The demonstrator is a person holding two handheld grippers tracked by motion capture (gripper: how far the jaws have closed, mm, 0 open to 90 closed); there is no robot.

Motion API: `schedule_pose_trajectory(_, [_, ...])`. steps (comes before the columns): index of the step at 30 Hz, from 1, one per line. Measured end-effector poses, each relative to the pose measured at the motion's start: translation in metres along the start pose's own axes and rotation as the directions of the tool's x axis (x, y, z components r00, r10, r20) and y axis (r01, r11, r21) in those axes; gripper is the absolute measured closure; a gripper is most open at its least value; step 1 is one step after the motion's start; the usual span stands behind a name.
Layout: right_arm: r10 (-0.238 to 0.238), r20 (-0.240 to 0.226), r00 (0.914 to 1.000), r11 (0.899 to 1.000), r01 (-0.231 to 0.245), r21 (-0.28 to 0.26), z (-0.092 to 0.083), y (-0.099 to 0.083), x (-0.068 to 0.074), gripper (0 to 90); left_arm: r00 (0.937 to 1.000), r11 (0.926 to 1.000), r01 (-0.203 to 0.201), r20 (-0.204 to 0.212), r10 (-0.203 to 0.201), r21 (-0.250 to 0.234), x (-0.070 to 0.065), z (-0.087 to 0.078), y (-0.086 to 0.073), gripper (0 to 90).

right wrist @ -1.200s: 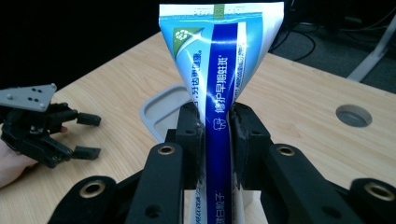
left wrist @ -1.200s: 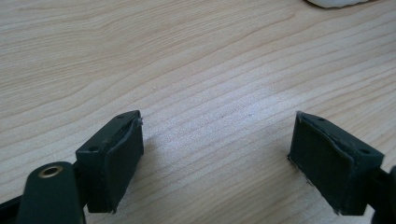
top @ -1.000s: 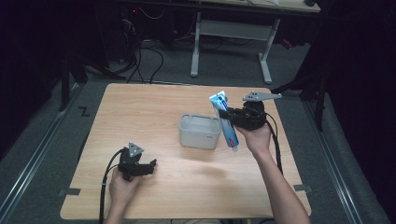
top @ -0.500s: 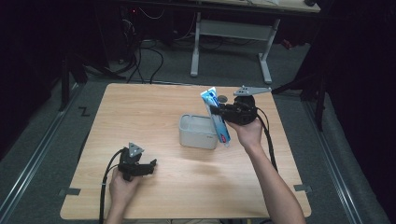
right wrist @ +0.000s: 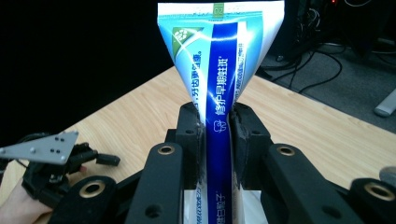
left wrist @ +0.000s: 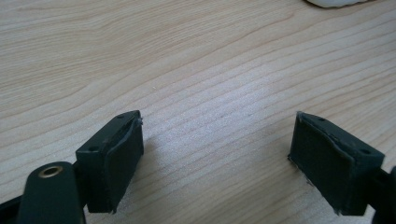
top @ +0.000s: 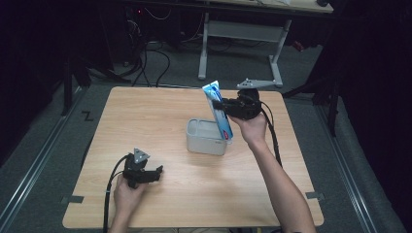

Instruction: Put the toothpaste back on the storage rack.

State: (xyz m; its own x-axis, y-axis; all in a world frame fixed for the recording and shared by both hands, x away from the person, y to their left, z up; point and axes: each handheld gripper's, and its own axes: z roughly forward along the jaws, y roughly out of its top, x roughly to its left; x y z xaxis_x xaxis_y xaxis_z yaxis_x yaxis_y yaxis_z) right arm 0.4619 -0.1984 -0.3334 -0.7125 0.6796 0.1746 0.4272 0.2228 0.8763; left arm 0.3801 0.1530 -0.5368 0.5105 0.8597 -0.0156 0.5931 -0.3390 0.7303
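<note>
- So the right gripper has its jaws squeezed tight on the toothpaste tube, pinching it across the flat body. In the right gripper view the tube runs straight up between the pads, wide crimped end on top.
- The relation that matters: the tube sits tilted but mostly upright, long axis running from the crimped end up high, leaning toward the far side, down to the lower end, which hangs right at the right-hand rim of the white bin. Can't tell whether that end is already inside the bin or just in front of its wall.
- So the bin's opening lies just down and to the left of the tube's bottom end. My guess is the coming move is a short drop along the tube's own axis, maybe a nudge left to clear the rim.
- Left gripper is well apart from all this, resting near the front edge of the table. Its jaws stand wide apart over bare wood, nothing between the pads.
- The right hand is clearly the nearer one, practically touching the bin.
</note>
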Motion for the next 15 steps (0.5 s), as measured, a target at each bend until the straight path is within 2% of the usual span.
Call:
schedule_pose_trajectory(8, [-0.002,-0.001,1.0000,1.000,0.002,-0.031,0.012,0.015,0.000,74.7,1.0000,1.0000,0.000,0.000,0.000,0.000,0.000,0.000,0.000,17.6])
schedule_pose_trajectory(15, [-0.001,0.007,1.0000,0.999,0.001,-0.042,0.025,0.019,0.000,74.6,1.0000,1.0000,-0.002,0.000,0.002,0.002,0.000,0.000,0.000,17.6])
